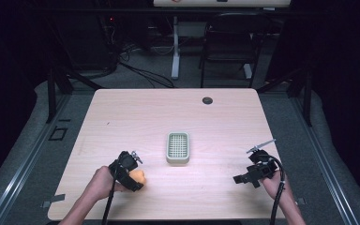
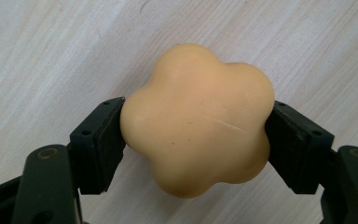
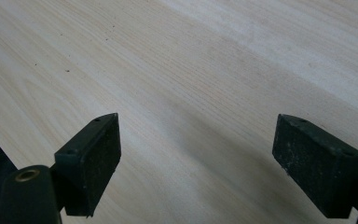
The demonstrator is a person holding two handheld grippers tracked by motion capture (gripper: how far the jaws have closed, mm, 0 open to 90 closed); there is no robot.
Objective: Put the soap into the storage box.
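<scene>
Pale wood-grain table [image 1: 136, 117] held a small green-white slatted tray [image 1: 177, 147] at centre; left gripper [image 2: 193, 135] pinched the peach flower-shaped soap-like lump [image 2: 196, 121] near-left w/ pads on opposite lobes, so lifting straight & slow probably suited best, while right gripper [image 3: 198, 158] hung spread, empty.

Table [image 1: 136, 112]: pale wood-grain top, rounded corners, a small dark round cap [image 1: 207, 100] near its far edge.
Floor [image 1: 23, 140]: grey, with metal rails along both sides.
Chair [image 1: 227, 44]: dark, behind the table.
White post [image 1: 175, 47]: upright, on a foot.
Cables [image 1: 140, 70]: black, loose across the floor.
Surroundings: dark, unlit.
</scene>
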